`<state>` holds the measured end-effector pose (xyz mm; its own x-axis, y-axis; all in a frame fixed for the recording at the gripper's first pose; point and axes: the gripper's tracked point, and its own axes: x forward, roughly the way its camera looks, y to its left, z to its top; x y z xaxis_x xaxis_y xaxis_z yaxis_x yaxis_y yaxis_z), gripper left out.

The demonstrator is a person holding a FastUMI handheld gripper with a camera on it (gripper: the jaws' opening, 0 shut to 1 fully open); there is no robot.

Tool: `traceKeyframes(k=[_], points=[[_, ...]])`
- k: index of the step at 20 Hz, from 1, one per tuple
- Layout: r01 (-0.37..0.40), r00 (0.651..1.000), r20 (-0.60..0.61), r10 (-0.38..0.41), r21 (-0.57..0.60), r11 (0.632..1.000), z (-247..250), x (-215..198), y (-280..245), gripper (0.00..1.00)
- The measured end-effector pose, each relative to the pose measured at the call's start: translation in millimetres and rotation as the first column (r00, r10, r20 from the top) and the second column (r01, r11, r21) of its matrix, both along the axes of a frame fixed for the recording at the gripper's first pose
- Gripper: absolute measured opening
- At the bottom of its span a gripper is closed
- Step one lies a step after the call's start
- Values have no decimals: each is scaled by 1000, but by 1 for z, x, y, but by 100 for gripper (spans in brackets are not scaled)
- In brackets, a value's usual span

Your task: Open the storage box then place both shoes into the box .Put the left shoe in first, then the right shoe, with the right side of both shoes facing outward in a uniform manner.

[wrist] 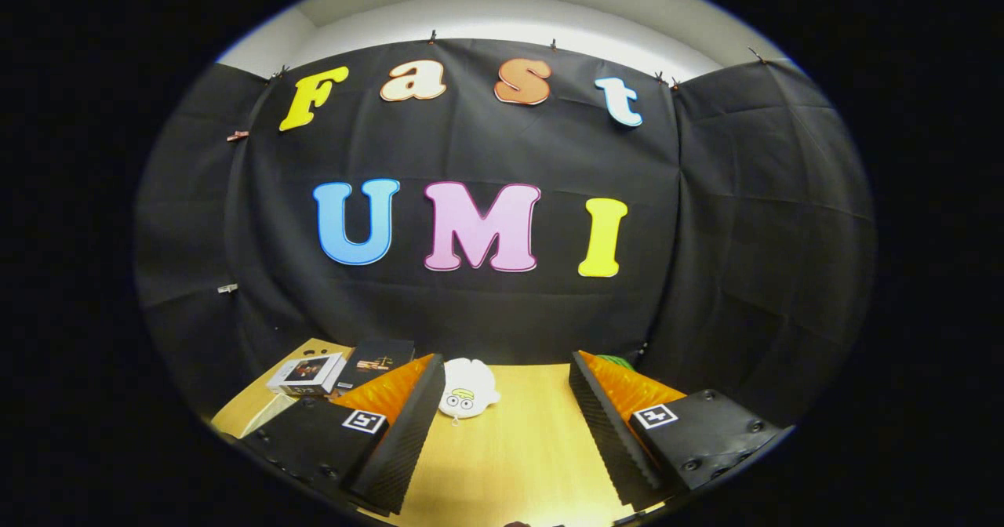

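Gripper (502,433) held with fingers spread wide, grasping nothing, above the pale wooden table (518,464).
No storage box or shoes are seen ahead; a white plush toy (467,390) lies just beyond the fingers, so the box should be sought before any approach.

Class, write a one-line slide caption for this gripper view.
Open gripper above wooden table, white plush toy just ahead, books beyond.

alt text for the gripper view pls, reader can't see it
The gripper is held open above a wooden table, its two fingers spread wide with nothing between them. Just beyond the fingers a small white plush toy with a cartoon face lies on the table, with a white box and a dark book off to one side.
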<state>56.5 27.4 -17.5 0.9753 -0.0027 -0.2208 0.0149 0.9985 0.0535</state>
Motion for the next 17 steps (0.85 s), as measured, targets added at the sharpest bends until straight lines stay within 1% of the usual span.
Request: traceKeyframes(k=[2, 5, 10, 17], points=[[13, 1000, 11, -13, -18, 1000, 4, -4, -19, 96], [35, 999, 25, -34, -43, 998, 6, -12, -43, 96], [67, 998, 16, -66, -10, 998, -2, -28, -70, 98], [119, 993, 1, -119, 10, 993, -12, -45, -96, 98]])
